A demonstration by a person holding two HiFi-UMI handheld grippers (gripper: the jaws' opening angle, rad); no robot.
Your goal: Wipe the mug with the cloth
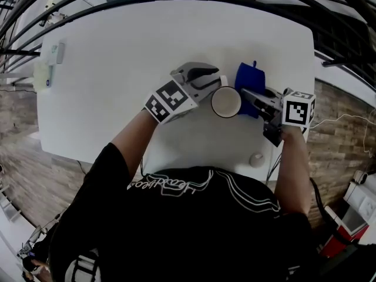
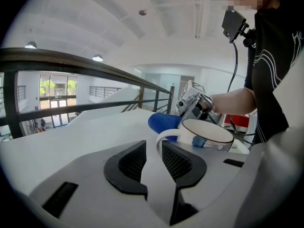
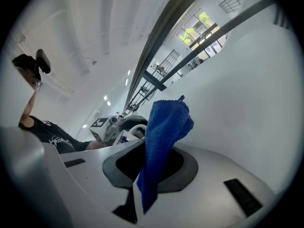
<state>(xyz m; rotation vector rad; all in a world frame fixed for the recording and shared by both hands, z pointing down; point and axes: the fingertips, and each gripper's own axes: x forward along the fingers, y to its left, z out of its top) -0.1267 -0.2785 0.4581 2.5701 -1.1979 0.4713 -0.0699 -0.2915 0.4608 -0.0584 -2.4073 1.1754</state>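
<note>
Left hand-held gripper (image 2: 153, 148), jaws parted, straddles the mug (image 2: 209, 136) handle.

I am seeing a white mug (image 1: 225, 101) against a plain white worktop (image 1: 147, 51), and the cloth (image 3: 164, 127) is showing deep, even blue. My left gripper (image 2: 153, 152) and right gripper (image 3: 151, 163) are wearing pale grey shells with black ribbed pads (image 2: 176, 162). Their marker cubes (image 1: 170, 100) are carrying black-and-white squares.

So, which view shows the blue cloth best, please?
The right gripper view: the cloth fills the centre, clamped in the right gripper. The head view shows it beside the mug; the left gripper view shows part.
</note>
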